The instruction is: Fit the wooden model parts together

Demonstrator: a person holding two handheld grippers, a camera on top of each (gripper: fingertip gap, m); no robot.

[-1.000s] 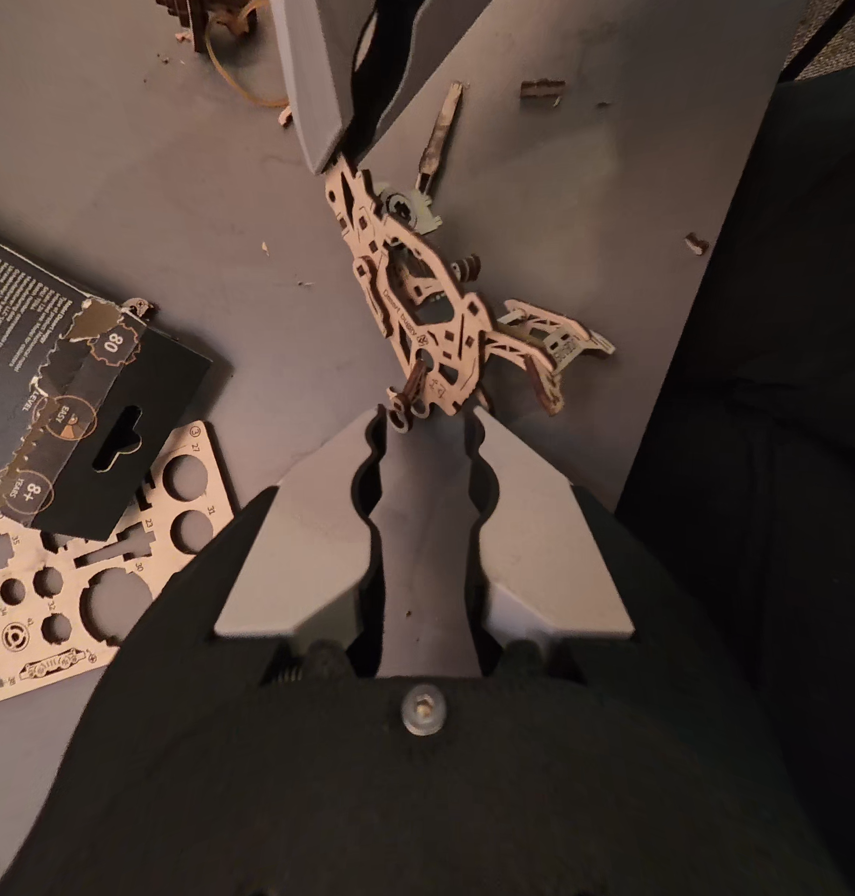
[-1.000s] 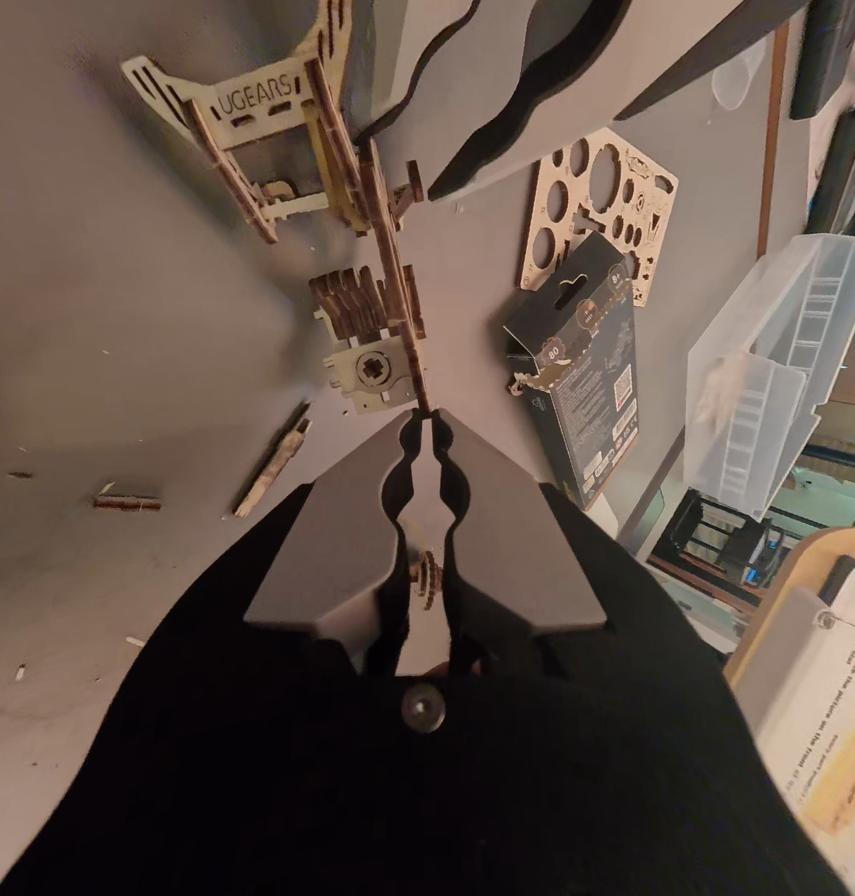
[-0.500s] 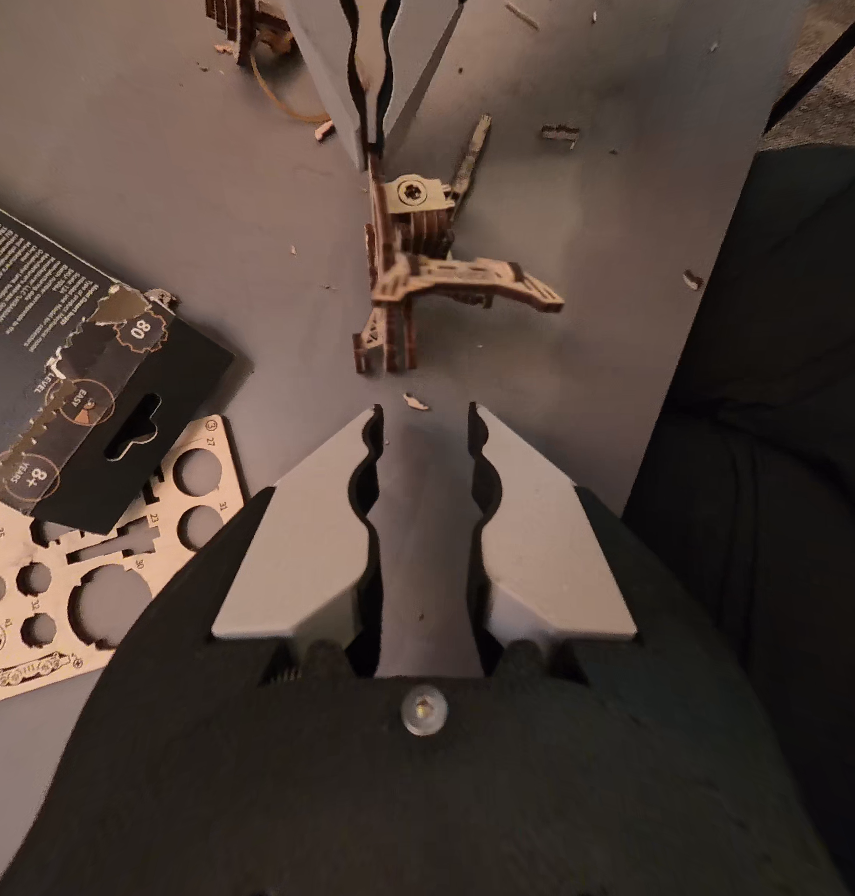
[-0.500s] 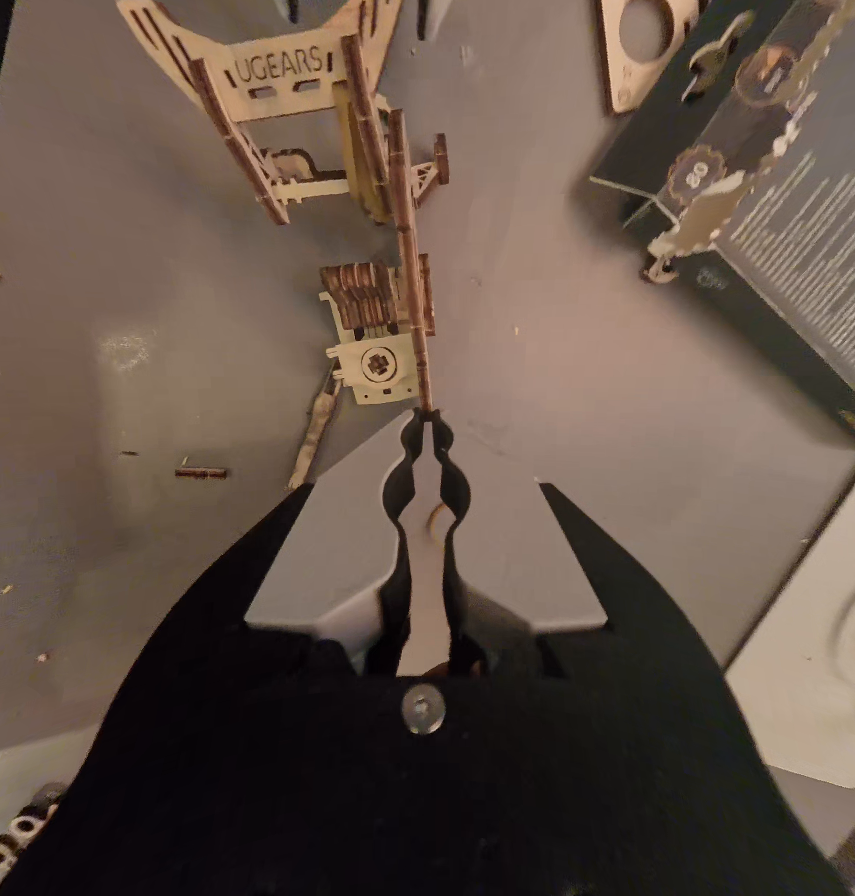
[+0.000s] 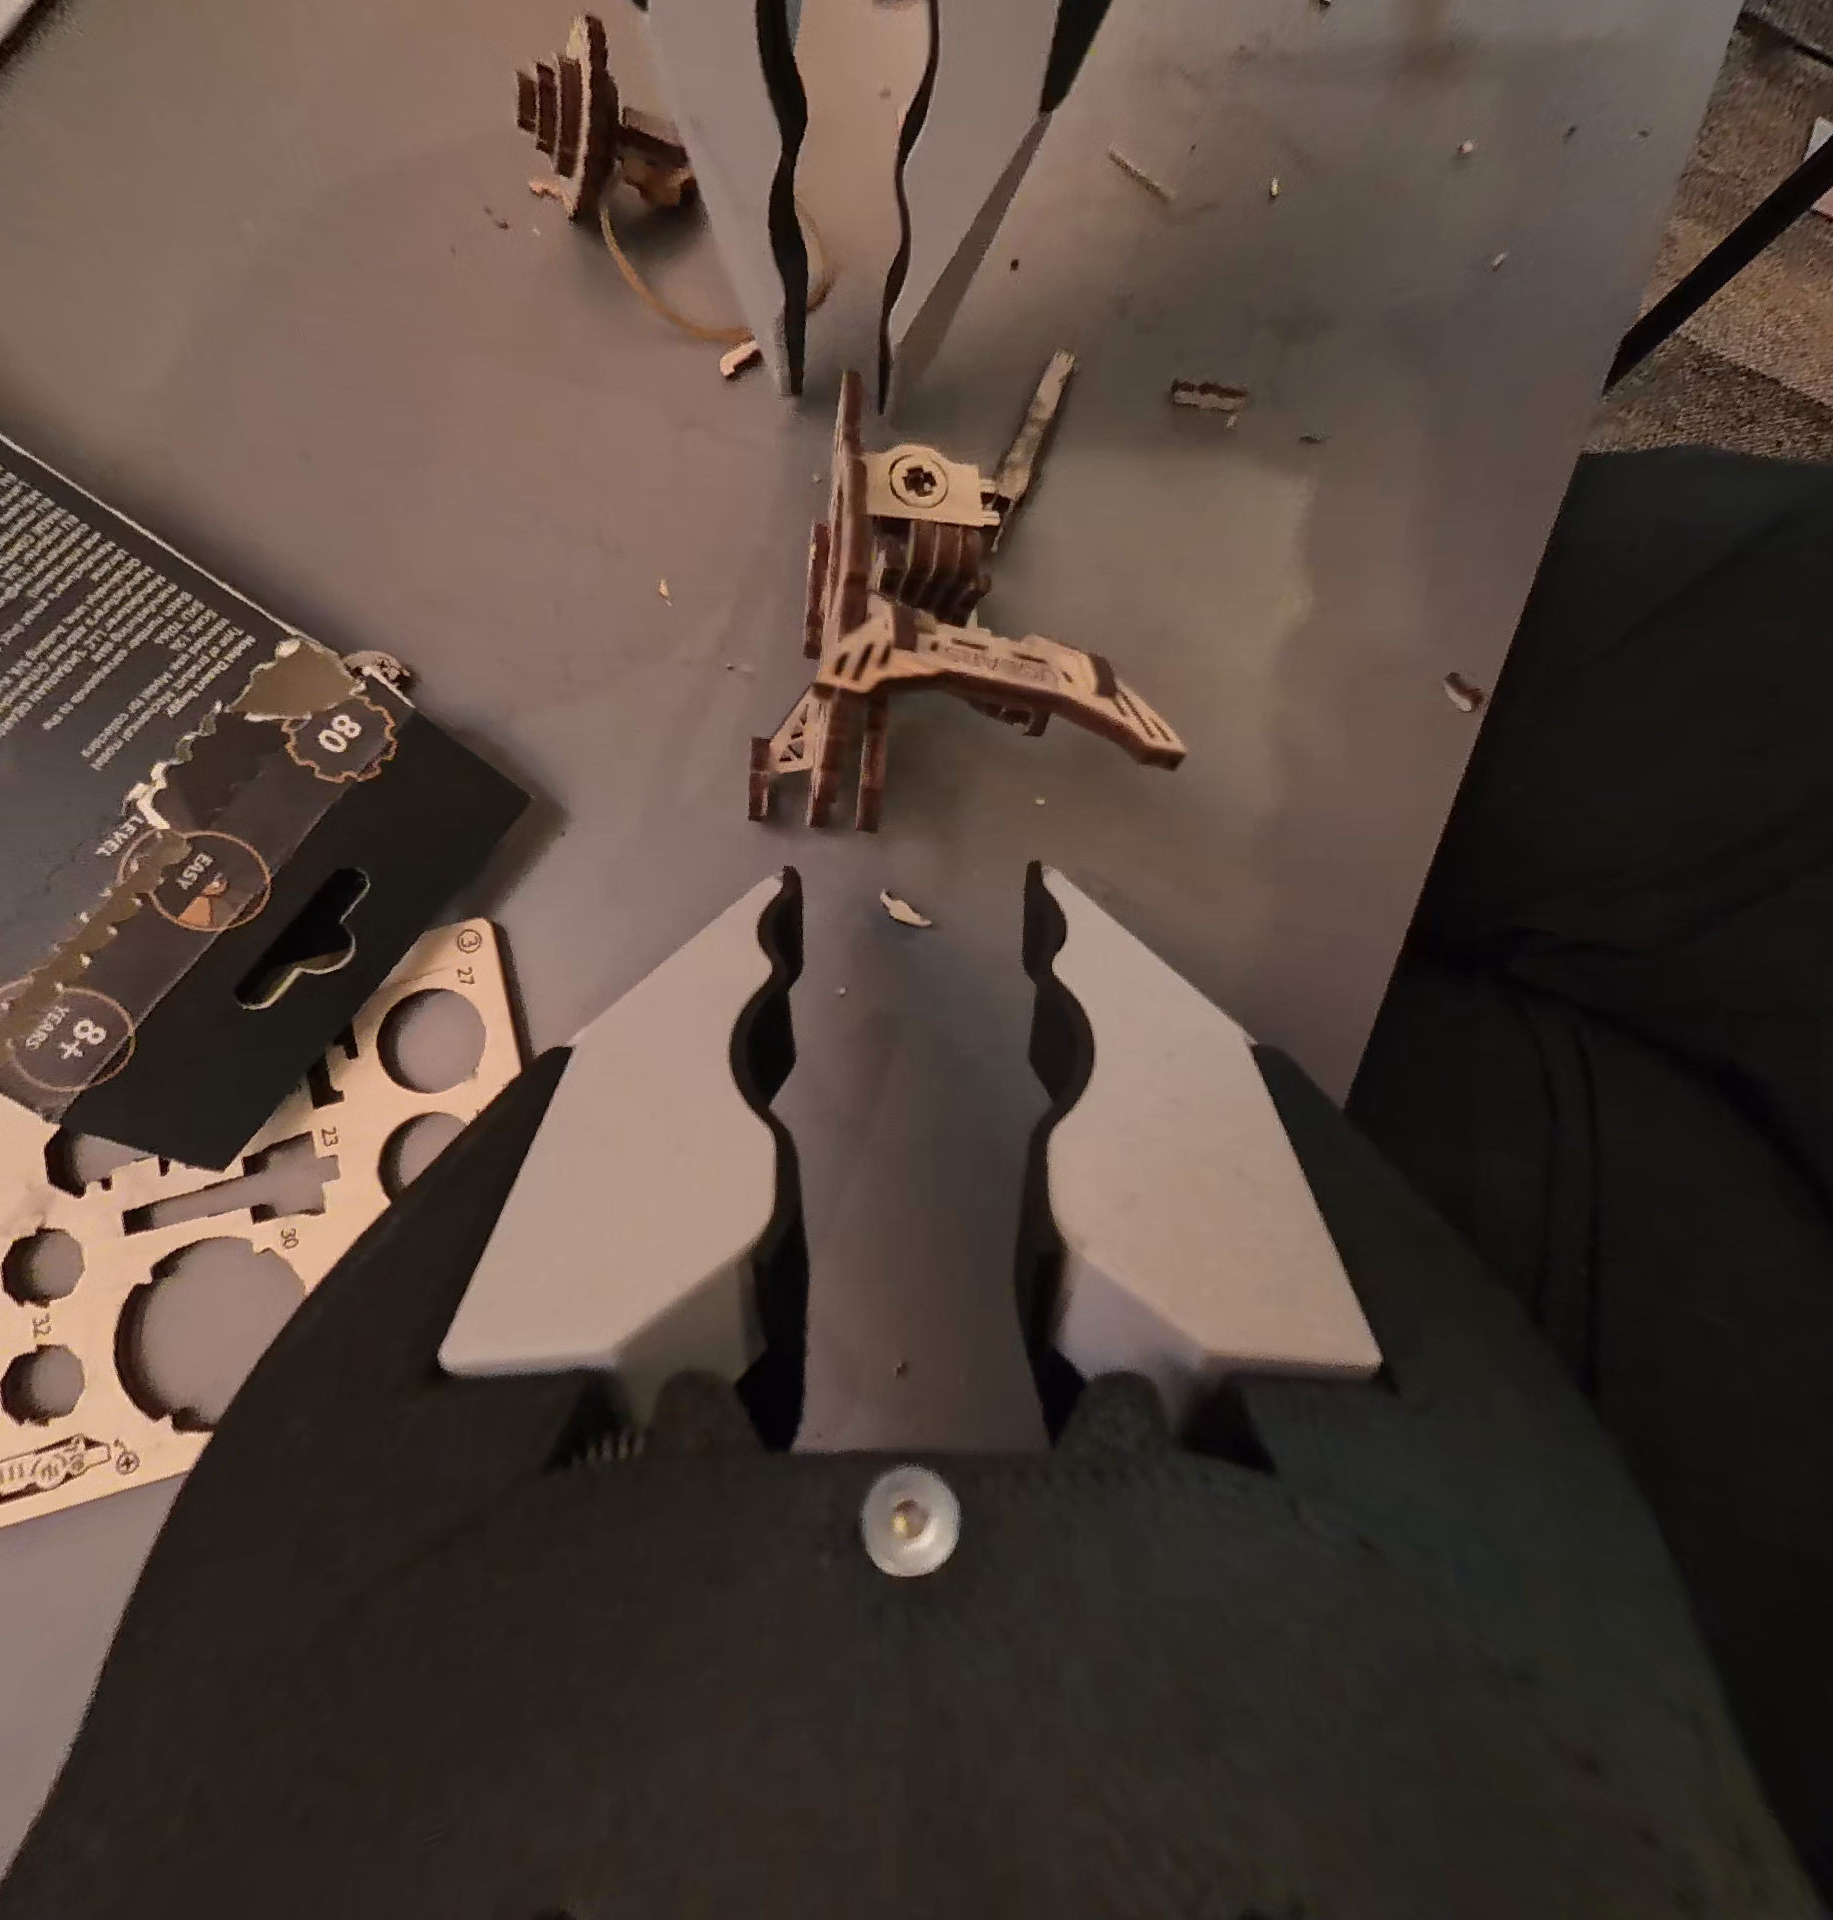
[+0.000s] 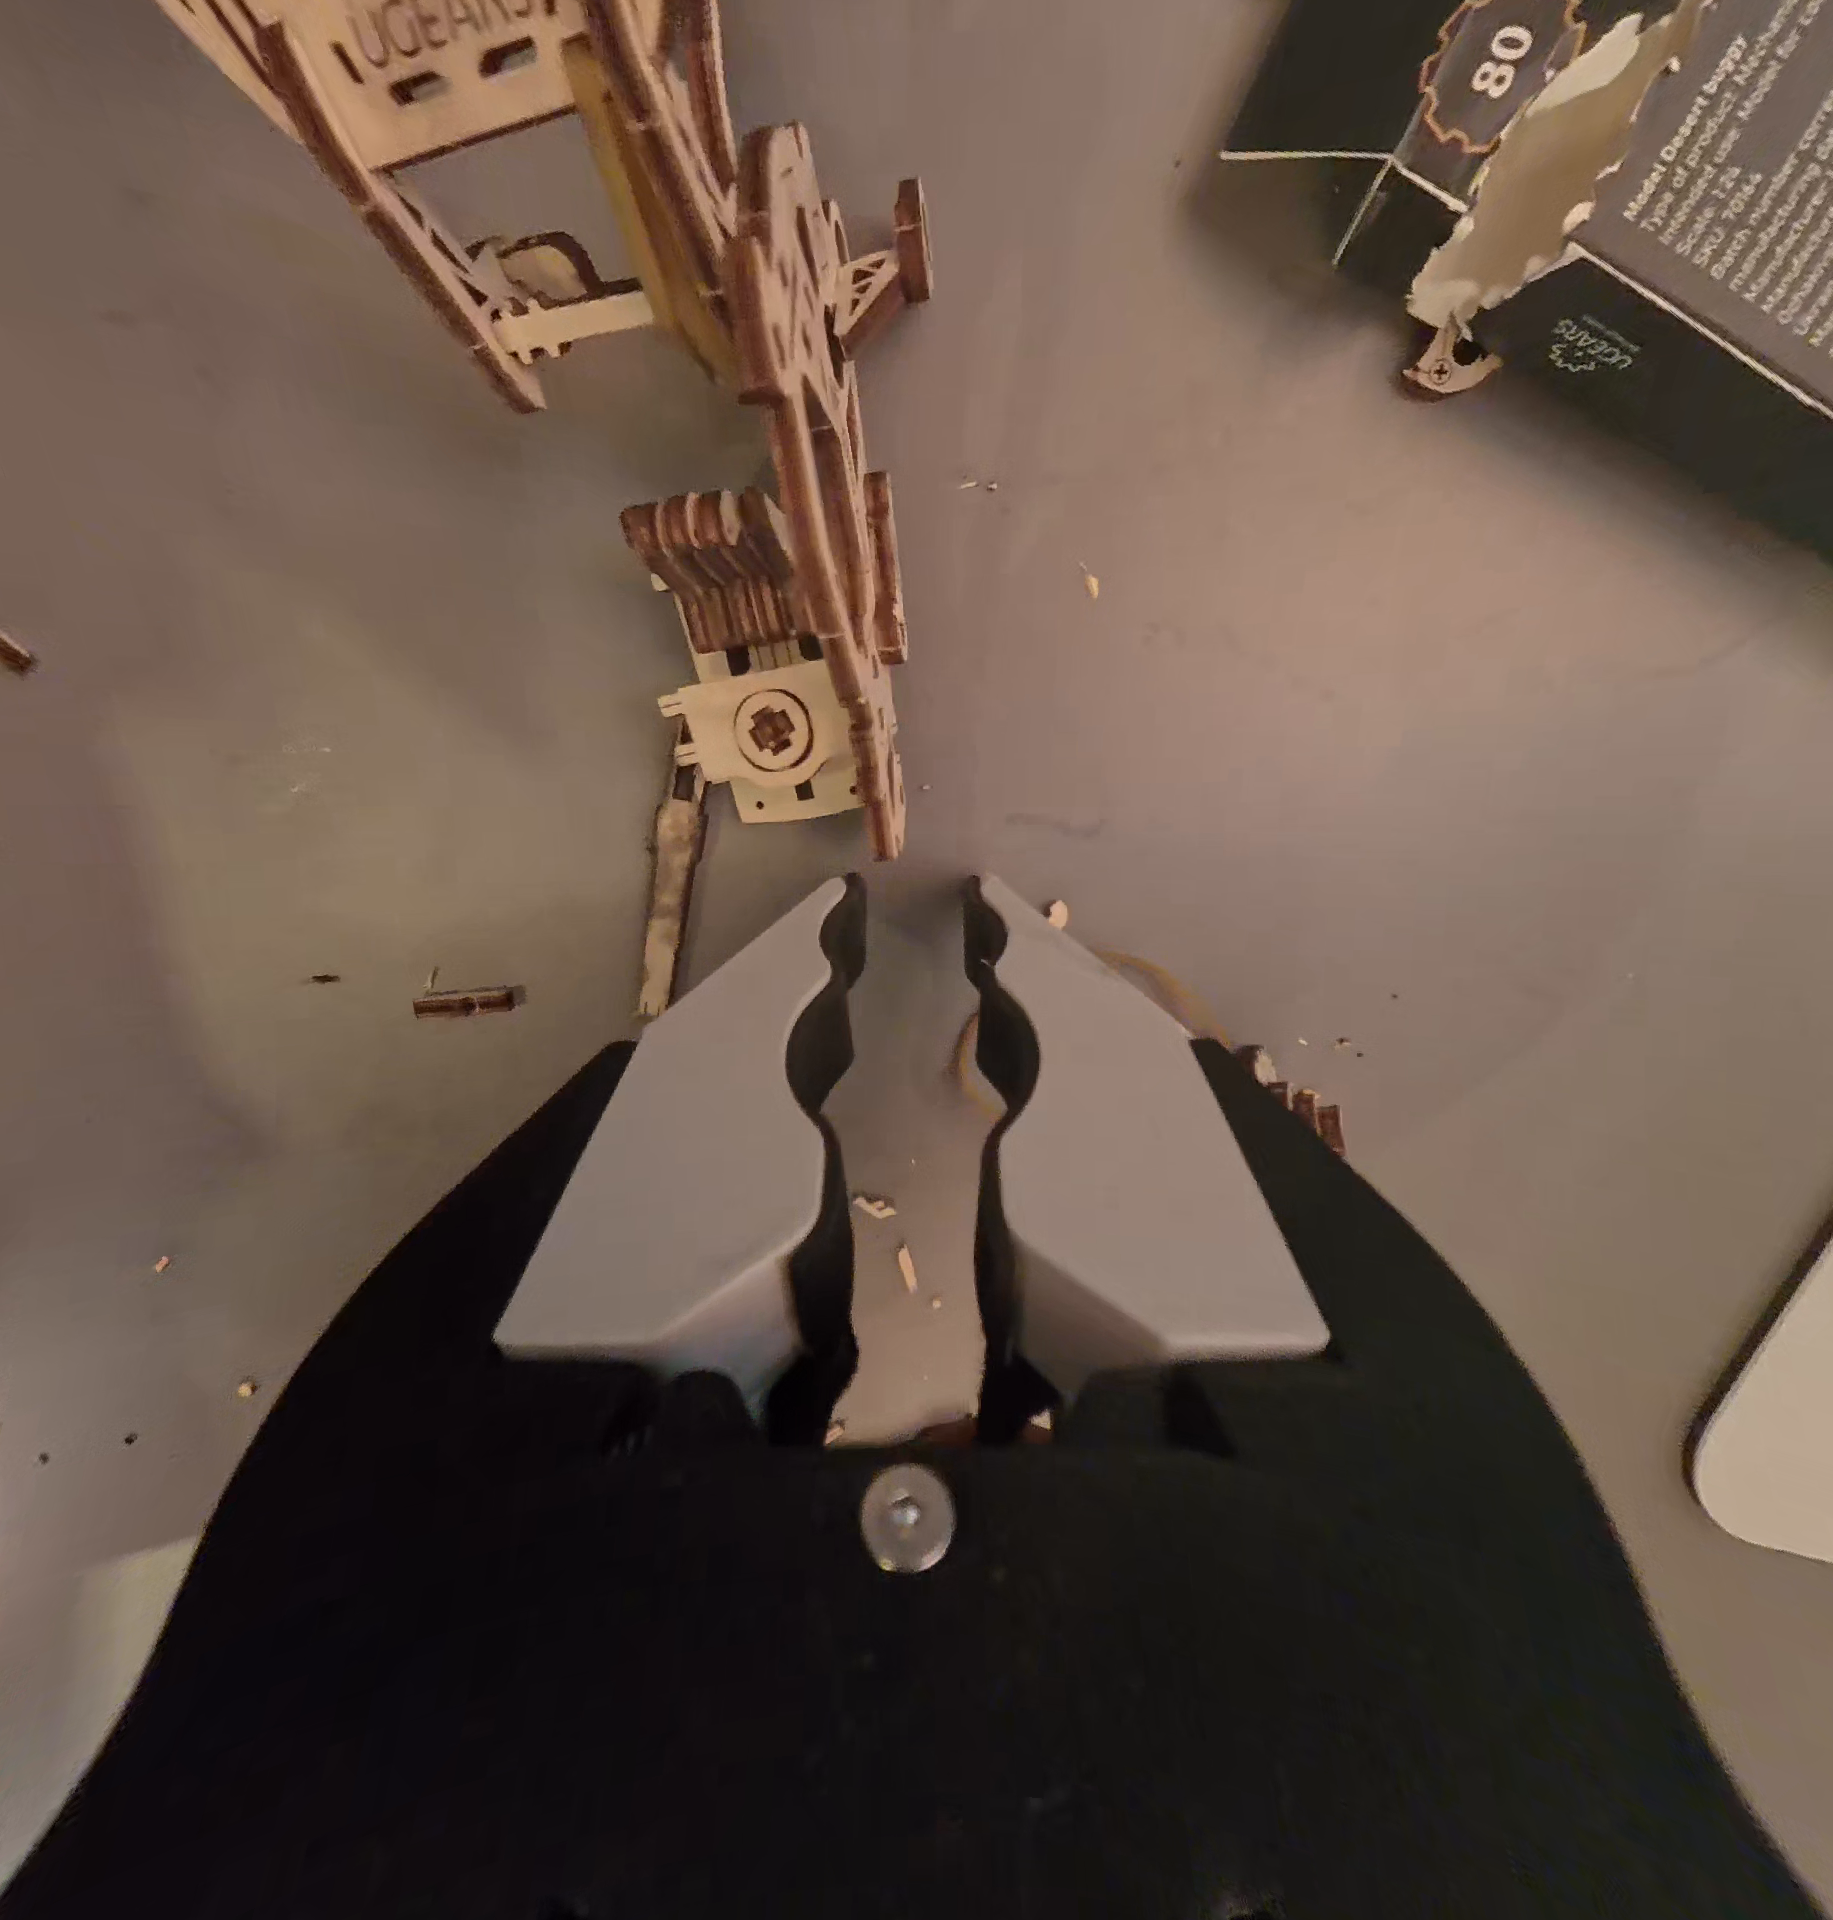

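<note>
The partly built wooden model (image 5: 891, 644) rests on the grey table (image 5: 372, 416), free of both grippers. My left gripper (image 5: 912, 894) is open and empty, with its tips just short of the model's near end. My right gripper (image 6: 914, 888) is open by a narrow gap, and the model's thin side plate (image 6: 860, 623) ends just in front of its tips. In the left wrist view the right gripper (image 5: 839, 390) comes in from the top, jaws apart, tips at the model's far edge. The model's winged frame (image 6: 455, 125) lies at the upper left of the right wrist view.
A torn black box (image 5: 112, 727) lies on a punched plywood sheet (image 5: 164, 1247) at the left. A stacked wooden wheel with a rubber band (image 5: 579, 125) sits at the far left. A wooden stick (image 6: 673, 904) and small scraps lie about. A dark-clothed leg (image 5: 1670, 1143) borders the table's right edge. Across from one pair of fingers to the other is roughly 12 cm. The wooden stick (image 6: 673, 904) lies some 4 cm from my right tips, 12 cm from my left tips. Look for it in the left wrist view (image 5: 1029, 422) too.
My right gripper was shut on the model's thin edge and has opened and let it go. The model was turned and now rests on the table. My left gripper stayed open.
</note>
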